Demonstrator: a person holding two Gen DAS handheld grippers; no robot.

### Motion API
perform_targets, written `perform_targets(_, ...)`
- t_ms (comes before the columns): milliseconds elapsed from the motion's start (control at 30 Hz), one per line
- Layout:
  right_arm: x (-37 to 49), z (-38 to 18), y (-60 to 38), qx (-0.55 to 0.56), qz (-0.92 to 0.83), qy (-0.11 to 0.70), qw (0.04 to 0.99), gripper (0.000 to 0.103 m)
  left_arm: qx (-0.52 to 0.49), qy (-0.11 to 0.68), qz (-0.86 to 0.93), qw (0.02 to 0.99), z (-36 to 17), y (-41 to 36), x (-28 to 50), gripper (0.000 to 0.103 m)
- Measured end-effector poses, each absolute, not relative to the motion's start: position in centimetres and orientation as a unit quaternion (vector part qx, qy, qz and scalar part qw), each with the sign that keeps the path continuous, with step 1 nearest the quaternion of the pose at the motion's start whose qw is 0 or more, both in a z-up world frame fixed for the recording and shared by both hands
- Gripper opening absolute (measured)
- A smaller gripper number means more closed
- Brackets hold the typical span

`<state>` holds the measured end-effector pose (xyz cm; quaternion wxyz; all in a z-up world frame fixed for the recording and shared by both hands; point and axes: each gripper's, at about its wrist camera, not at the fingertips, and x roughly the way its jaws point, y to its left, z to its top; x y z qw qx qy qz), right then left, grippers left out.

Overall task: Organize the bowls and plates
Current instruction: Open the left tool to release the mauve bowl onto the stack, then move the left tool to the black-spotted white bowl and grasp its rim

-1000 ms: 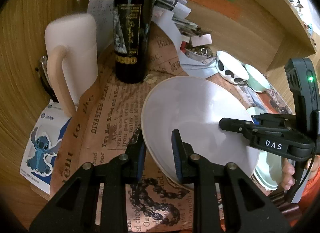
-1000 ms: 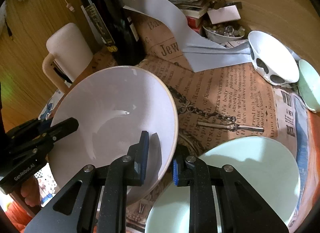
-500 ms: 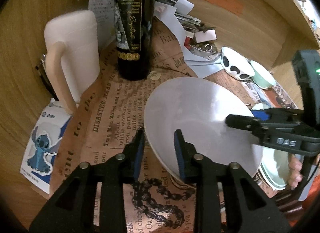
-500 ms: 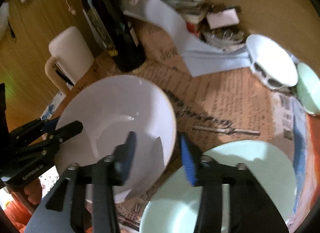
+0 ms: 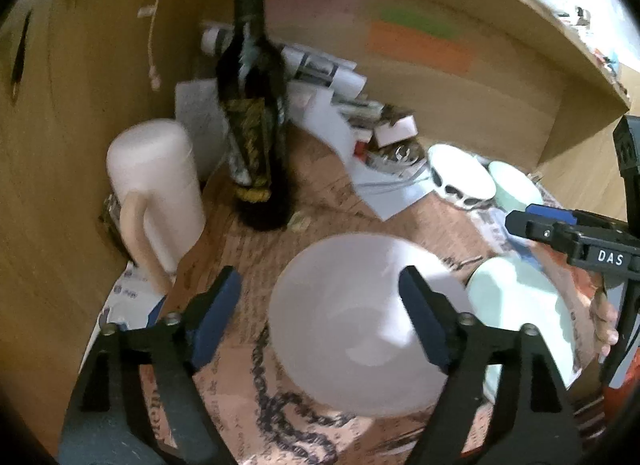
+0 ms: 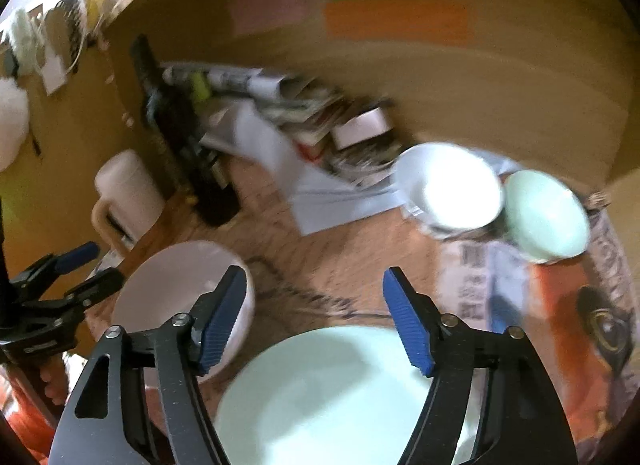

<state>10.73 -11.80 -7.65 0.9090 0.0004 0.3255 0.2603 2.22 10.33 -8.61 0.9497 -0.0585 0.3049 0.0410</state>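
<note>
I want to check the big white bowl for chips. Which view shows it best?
The left wrist view: the white bowl sits central, nearly its whole rim and inside visible, only slightly blurred. The right wrist view shows it off to the left, partly hidden behind a gripper finger and blurrier.

Left edge: white jug (image 5: 154, 201) and dark bottle (image 5: 256, 137) stand close together.
Back wall: paper clutter (image 5: 340, 105), seemingly stacked, blurred.
Middle: open printed bench (image 6: 340, 265) between white bowl (image 5: 352, 325) and spotted bowl (image 5: 460, 181).
Front right: pale green plate (image 6: 340, 393).
</note>
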Motion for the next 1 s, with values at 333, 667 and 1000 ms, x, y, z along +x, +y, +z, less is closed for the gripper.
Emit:
perform_targets(333,14.5,-7.1,-18.1,0.025,0.196,0.305,0.932,0.080,-0.034,0.271,0.027,0.962,-5.9,7.2,5.5,0.096)
perform_targets(667,19.9,-9.8,-20.3,0.042,0.170,0.329,0.928,0.080,-0.028,0.313,0.008,0.949,-5.9,3.4,12.1,0.097)
perform_targets(1000,25.6,-13.7,-19.5,0.055,0.183,0.401,0.896,0.055,-0.009,0.382,-0.001,0.924,-7.8,0.2,19.4,0.097)
